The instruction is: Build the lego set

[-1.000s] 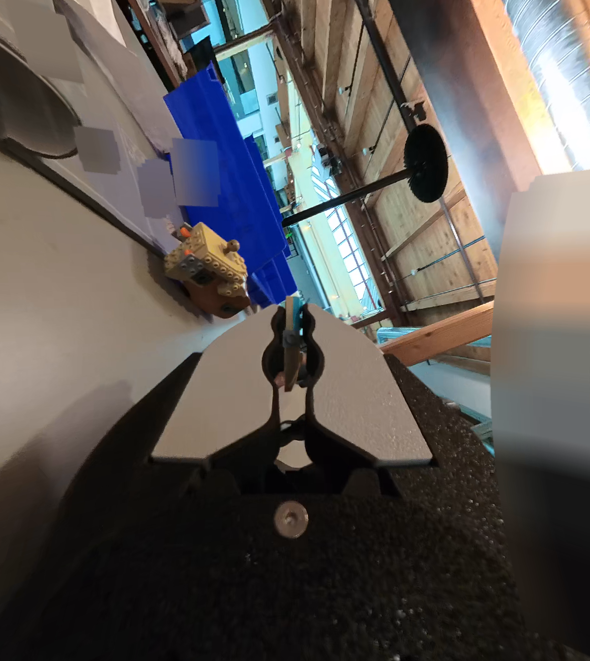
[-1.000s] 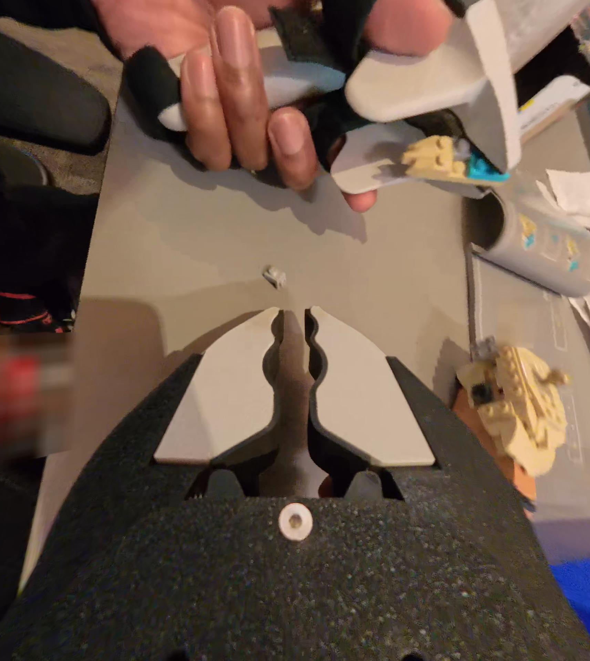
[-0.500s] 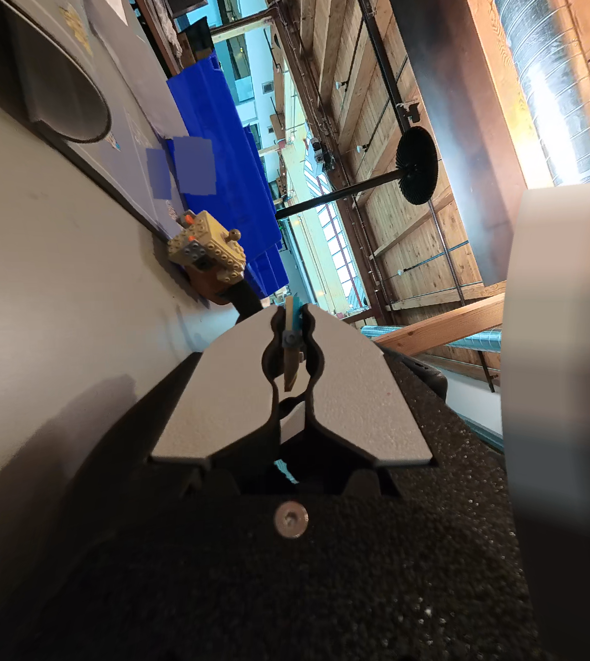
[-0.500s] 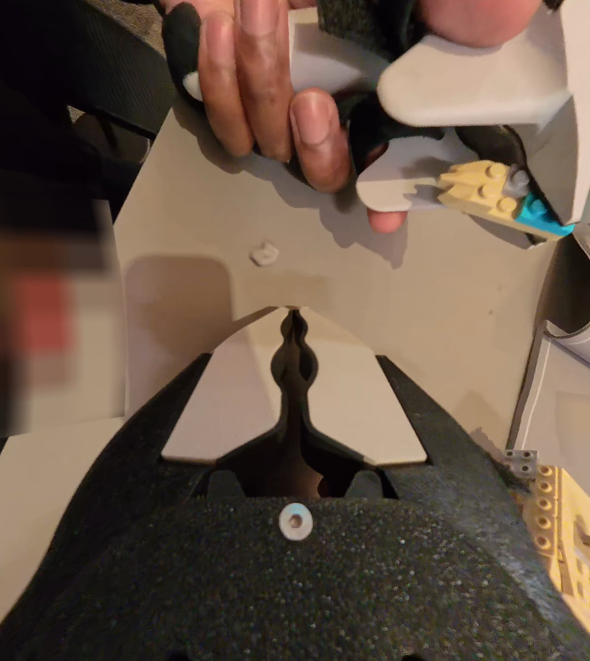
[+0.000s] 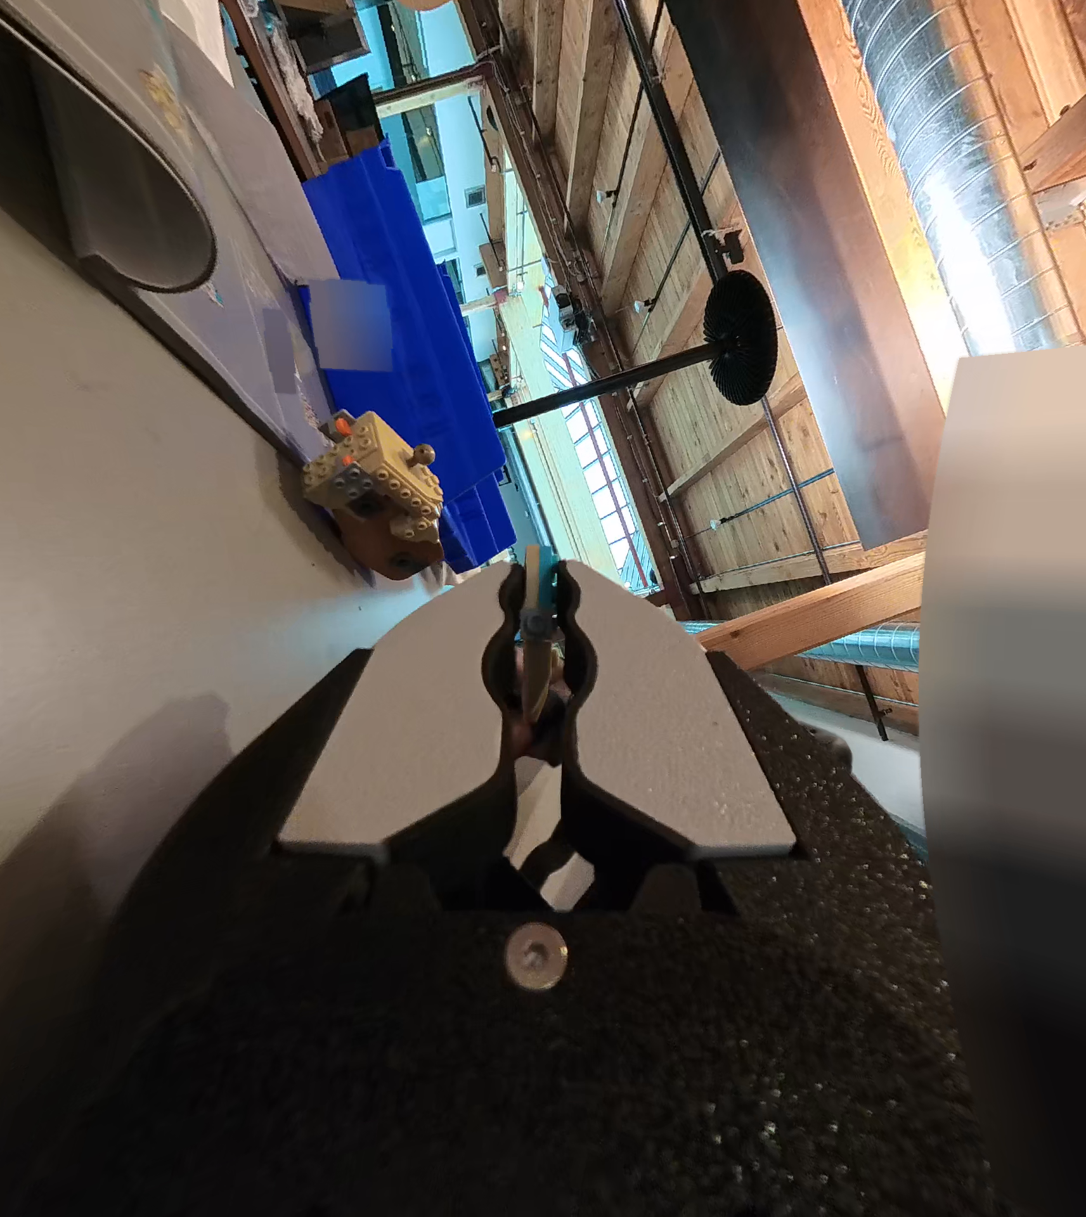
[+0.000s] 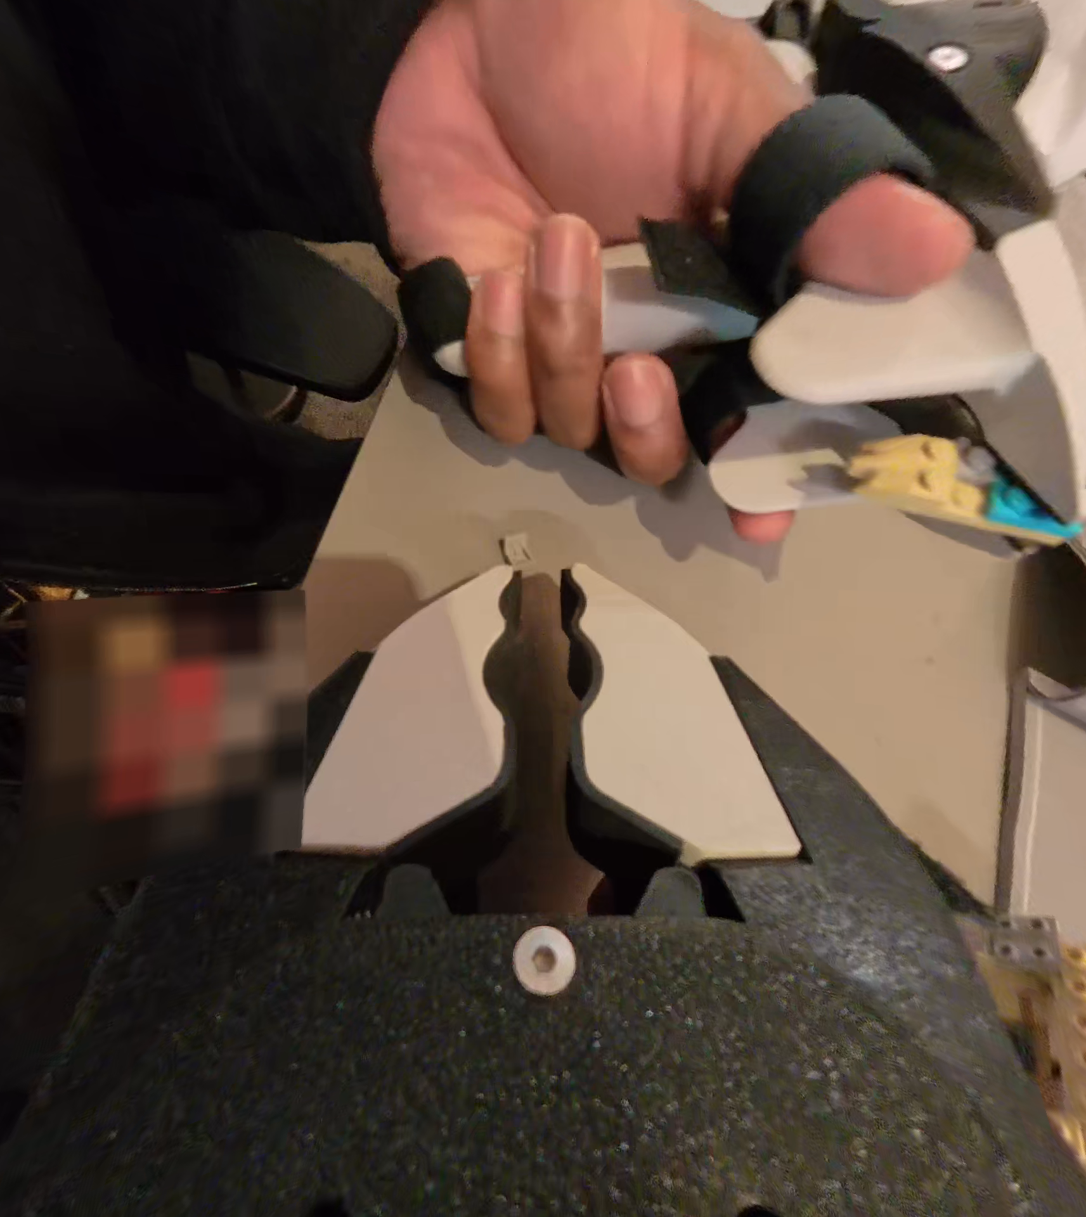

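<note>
Clamping a thin tan-and-teal plate stack [image 5: 537,616] edge-on, the left gripper [image 5: 537,579] is holding it raised off the table [image 5: 66,527], its jaws closed down to the stack's thickness. From the right wrist view the same stack [image 6: 922,471] is sticking out past the fingertips, studs showing, with the person's hand [image 6: 593,197] wrapped around the handle. The right gripper [image 6: 537,573] is hovering low over a tiny grey piece [image 6: 518,548] that is lying just beyond its tips; its jaws are standing a narrow gap apart and holding nothing. The larger tan build [image 5: 372,487] is sitting well off to the side, beside a blue bin [image 5: 395,329].

That grey piece is probably light, rigid and smooth, so it is likely to skid or flip if nudged. Taking it across two opposite flat sides, right at the fingertips, looks safest. The held stack is stiff, but pressing on its overhang may be levering it loose or splitting the layers.
</note>
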Demonstrator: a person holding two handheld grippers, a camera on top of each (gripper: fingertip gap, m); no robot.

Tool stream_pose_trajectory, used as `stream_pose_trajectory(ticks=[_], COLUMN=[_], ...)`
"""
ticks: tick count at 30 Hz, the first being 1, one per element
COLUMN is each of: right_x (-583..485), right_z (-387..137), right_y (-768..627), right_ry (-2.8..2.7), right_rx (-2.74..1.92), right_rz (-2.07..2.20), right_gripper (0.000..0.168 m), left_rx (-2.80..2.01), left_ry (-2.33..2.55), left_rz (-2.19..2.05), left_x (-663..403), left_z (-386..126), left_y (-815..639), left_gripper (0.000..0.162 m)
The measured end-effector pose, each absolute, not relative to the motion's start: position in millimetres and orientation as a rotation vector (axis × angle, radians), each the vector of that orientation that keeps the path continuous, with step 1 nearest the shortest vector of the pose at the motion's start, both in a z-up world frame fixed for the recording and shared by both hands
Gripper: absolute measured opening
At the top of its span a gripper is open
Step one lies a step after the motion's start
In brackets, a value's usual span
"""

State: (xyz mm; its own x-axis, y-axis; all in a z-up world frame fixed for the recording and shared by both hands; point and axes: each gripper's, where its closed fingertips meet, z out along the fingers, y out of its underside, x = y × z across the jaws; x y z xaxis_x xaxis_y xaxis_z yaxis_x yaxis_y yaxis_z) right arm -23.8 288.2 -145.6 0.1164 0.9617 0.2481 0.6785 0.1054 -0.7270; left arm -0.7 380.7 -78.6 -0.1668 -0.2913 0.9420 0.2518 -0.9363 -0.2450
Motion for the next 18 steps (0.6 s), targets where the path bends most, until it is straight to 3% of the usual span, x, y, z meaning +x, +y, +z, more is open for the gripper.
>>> stream_pose_trajectory(ticks=[8, 18], right_x=[-34, -27], right_z=[-154, -157], right_y=[286, 298], right_ry=[-1.763, -1.623], right_rx=[-1.642, -1.771], right_rz=[0.468, 0.539], right_gripper=[0.016, 0.008], left_rx=[-1.712, -1.693], left_ry=[0.036, 0.044], left_rz=[-2.169, -2.165], left_x=[-5, -7], left_z=[-75, -73], left_y=[381, 380], left_gripper=[0.008, 0.009])
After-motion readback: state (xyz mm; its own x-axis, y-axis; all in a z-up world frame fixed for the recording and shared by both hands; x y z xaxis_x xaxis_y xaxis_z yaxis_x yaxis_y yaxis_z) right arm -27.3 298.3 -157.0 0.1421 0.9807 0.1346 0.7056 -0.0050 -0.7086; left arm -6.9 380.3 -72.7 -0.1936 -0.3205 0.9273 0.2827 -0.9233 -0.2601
